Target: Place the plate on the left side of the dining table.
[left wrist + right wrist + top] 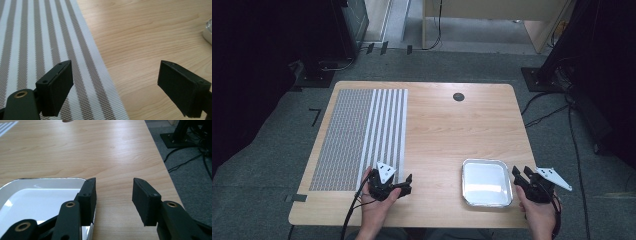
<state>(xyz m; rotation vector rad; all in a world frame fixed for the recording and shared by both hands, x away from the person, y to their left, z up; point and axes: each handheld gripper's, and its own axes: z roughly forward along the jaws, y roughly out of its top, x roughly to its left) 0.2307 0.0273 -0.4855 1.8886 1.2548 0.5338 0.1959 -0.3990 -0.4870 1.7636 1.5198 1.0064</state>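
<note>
A shallow metal tray [487, 182] lies on the wooden table [442, 125], near the front edge and toward the right side. It looks empty, with a bright white bottom and a shiny rim.

Just beside the tray's right edge, the right gripper [519, 176] is in the person's right hand [537, 212]. In the high view it is small and dark, so the gap of its jaws is hard to judge there. The right gripper view makes it clear: the right gripper [113, 201] has its jaws apart with nothing between them, and the left jaw stands over the corner of the tray [37, 192]; whether it touches the rim I cannot tell. This view shows also the grey floor and cables beyond the table edge.

On the left side of the table lies a striped mat [362, 137], grey and white. The left gripper [404, 183] is in the left hand [374, 202] at the mat's near right corner, well apart from the tray. In the left gripper view, the left gripper [113, 87] has its jaws wide apart and holds nothing; one jaw is above the mat [37, 45], the other above bare wood. The tray's edge [208, 31] appears at the far right there.

A small dark round hole [458, 97] is in the table near its far edge.
</note>
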